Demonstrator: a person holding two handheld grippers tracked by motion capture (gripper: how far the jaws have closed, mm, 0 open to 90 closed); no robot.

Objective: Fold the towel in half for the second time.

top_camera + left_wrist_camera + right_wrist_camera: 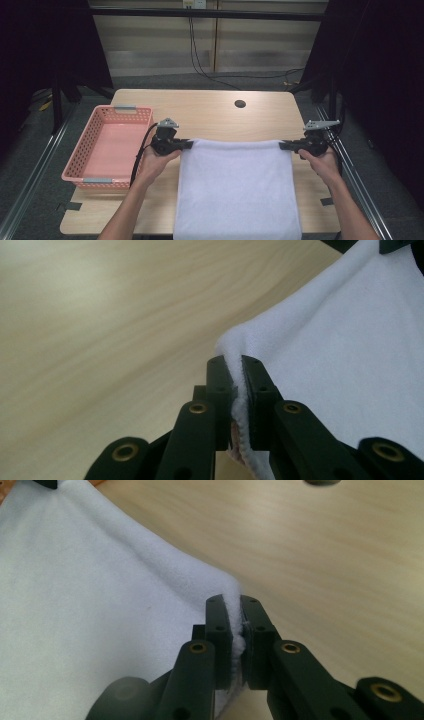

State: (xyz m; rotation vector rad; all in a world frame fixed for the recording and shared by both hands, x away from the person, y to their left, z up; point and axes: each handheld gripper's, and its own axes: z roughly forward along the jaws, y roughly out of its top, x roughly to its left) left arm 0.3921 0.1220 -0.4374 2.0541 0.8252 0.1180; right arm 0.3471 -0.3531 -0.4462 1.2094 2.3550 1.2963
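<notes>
**A:** So where's the cloth sitting compared to the grippers?

**B:** The white, soft fleecy rectangular towel [236, 190] is spread flat over the middle of the pale wood-grain table [210, 112], and its near end hangs over the front edge. The black left gripper [186, 145] has the far left corner, the black right gripper [284, 145] has the far right corner, so the far edge runs straight and taut between them.

**A:** Actually clamped, or just touching?

**B:** Clamped. In the left gripper view the jaws are pressed together with the stitched hem squeezed between them, fabric bunching into a little peak above the tips. Same in the right gripper view: jaws closed tight on a thin fold of the corner.

**A:** Textures?

**B:** The towel looks fuzzy and matte. The jaws are hard flat black plates with brass-coloured rivets at the joints. There's a pink plastic lattice basket [82, 162] with grey handle clips on the left of the table, just beside the left hand [155, 162], apart from the towel. A small round dark hole [240, 104] sits in the tabletop further back.
</notes>
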